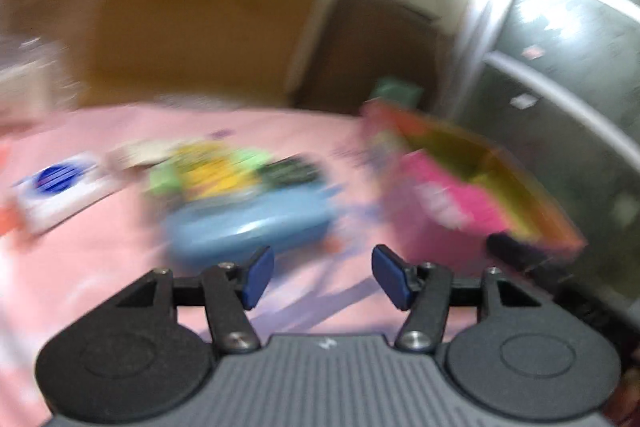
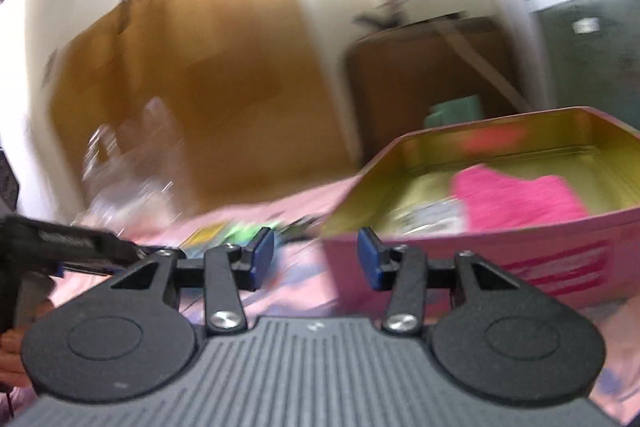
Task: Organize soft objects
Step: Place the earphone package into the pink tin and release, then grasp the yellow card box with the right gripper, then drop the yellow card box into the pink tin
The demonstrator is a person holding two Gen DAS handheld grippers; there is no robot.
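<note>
Both views are motion-blurred. My left gripper (image 1: 322, 275) hangs open over the pink sheet (image 1: 100, 287), nothing between its blue pads. Just beyond it lies a blue flat object (image 1: 248, 227) with a green and yellow pile (image 1: 208, 175) on it. To the right stands a pink tin box (image 1: 420, 231) with a gold inside, holding a bright pink cloth (image 1: 456, 195). My right gripper (image 2: 316, 257) is open and empty at the near left corner of the pink tin box (image 2: 520, 263); the pink cloth (image 2: 516, 203) lies in it.
A white packet with a blue circle (image 1: 60, 187) lies on the sheet at the left. A brown board (image 2: 192, 87) stands behind the bed, a grey-green cabinet (image 1: 568, 59) to the right. The other gripper's black body (image 2: 72, 243) shows at the left edge.
</note>
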